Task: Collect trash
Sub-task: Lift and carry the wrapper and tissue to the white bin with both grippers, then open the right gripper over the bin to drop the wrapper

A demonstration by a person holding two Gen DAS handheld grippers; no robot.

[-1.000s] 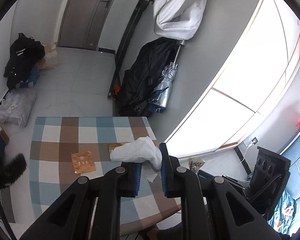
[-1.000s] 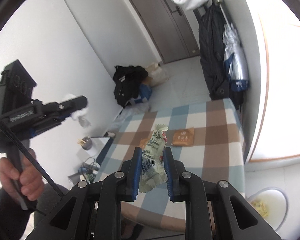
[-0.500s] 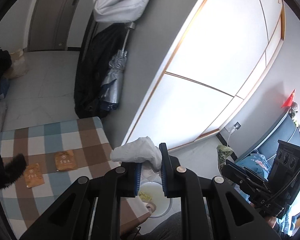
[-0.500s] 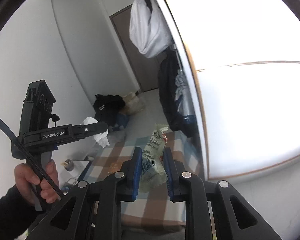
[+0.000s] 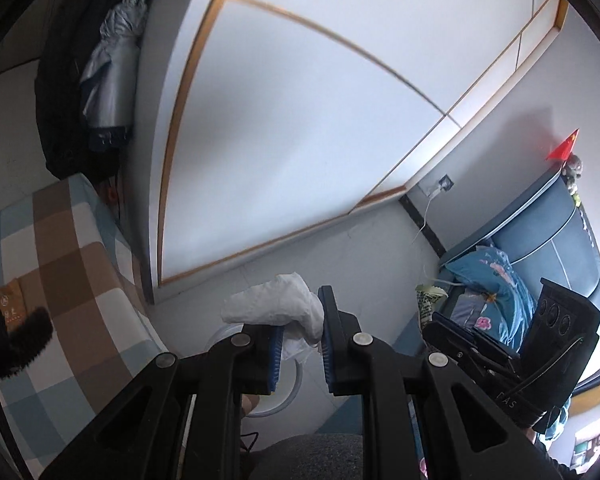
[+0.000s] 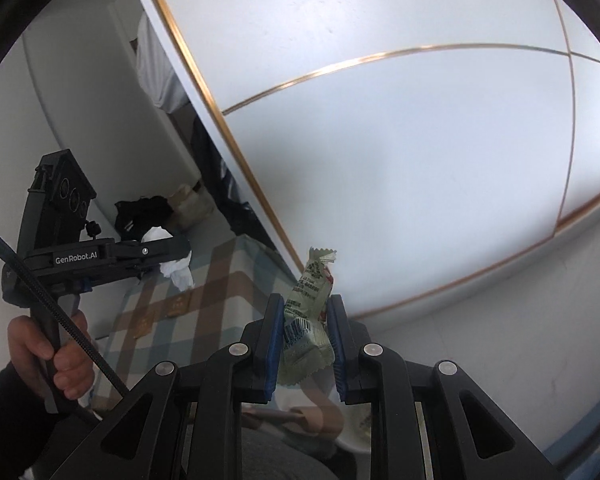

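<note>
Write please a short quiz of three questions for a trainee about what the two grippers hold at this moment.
1. True or false: the left gripper is shut on a crumpled white tissue.
2. What does the right gripper hold? A) an orange sachet B) a green snack wrapper C) nothing
3. What pattern is on the tablecloth?

Key: 1 true; 2 B; 3 blue, brown and white checks.
</note>
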